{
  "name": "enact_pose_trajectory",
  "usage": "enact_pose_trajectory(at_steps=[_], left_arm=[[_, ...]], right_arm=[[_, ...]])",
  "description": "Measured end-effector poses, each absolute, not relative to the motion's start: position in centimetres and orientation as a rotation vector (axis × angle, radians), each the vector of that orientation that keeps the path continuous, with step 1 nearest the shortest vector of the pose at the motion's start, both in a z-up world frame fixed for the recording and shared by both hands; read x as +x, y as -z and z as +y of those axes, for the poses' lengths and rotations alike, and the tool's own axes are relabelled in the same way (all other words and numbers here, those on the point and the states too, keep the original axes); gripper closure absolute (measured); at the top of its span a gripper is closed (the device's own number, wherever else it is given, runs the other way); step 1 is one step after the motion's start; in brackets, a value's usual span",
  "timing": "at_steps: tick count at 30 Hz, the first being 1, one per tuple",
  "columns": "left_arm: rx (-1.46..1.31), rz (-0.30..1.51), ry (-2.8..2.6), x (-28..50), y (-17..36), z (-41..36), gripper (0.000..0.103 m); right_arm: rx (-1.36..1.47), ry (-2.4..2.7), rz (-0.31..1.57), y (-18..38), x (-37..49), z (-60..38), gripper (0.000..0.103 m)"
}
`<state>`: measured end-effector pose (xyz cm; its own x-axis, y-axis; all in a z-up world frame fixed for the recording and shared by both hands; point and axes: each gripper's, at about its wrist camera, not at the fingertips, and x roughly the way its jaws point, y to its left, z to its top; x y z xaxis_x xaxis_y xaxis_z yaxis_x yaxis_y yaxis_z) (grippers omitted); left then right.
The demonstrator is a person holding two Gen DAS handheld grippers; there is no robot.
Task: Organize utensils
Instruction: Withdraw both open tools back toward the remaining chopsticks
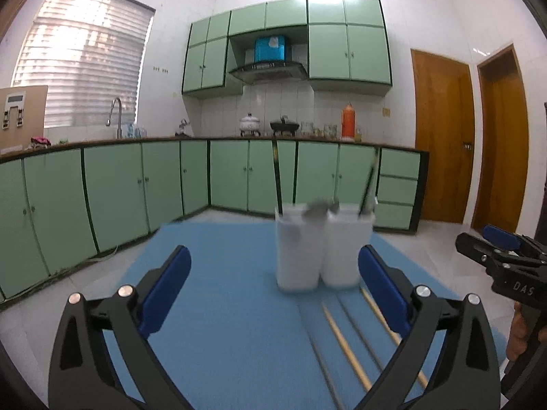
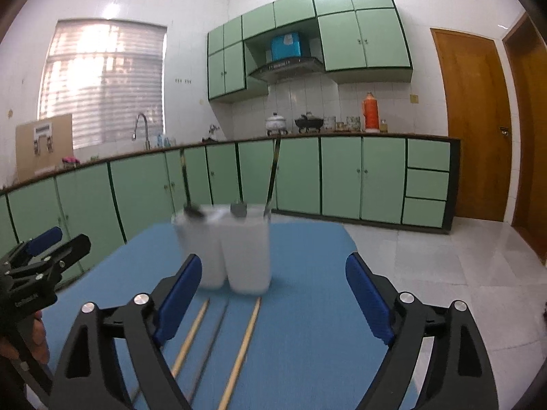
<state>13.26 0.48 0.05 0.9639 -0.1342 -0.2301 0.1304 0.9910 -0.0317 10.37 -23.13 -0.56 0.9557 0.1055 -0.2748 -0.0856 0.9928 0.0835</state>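
Two white utensil holders stand side by side on a blue table; they also show in the right wrist view. Dark chopsticks and metal utensil ends stick up from them. Loose wooden chopsticks and grey ones lie on the table in front of the holders, also in the right wrist view. My left gripper is open and empty above the table. My right gripper is open and empty above the chopsticks, and shows at the right edge of the left wrist view.
Green kitchen cabinets and a counter with pots and an orange flask run along the far walls. Wooden doors are at the right. The tiled floor surrounds the table.
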Motion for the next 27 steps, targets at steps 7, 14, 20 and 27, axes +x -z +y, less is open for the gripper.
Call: enact_pose_trajectory(at_steps=[7, 14, 20, 27], left_arm=[[-0.005, 0.308, 0.119, 9.8, 4.6, 0.6, 0.008], [-0.032, 0.34, 0.084, 7.8, 7.8, 0.8, 0.008], [-0.028, 0.348, 0.07, 6.4, 10.0, 0.5, 0.008], [-0.021, 0.343, 0.061, 5.5, 10.6, 1.0, 0.008]], right_arm=[[0.078, -0.084, 0.347, 5.2, 6.9, -22.0, 0.017], [0.096, -0.04, 0.37, 9.1, 4.5, -21.6, 0.018], [0.061, -0.018, 0.359, 11.1, 3.0, -20.6, 0.028], [0.021, -0.034, 0.349, 12.3, 2.0, -19.2, 0.046]])
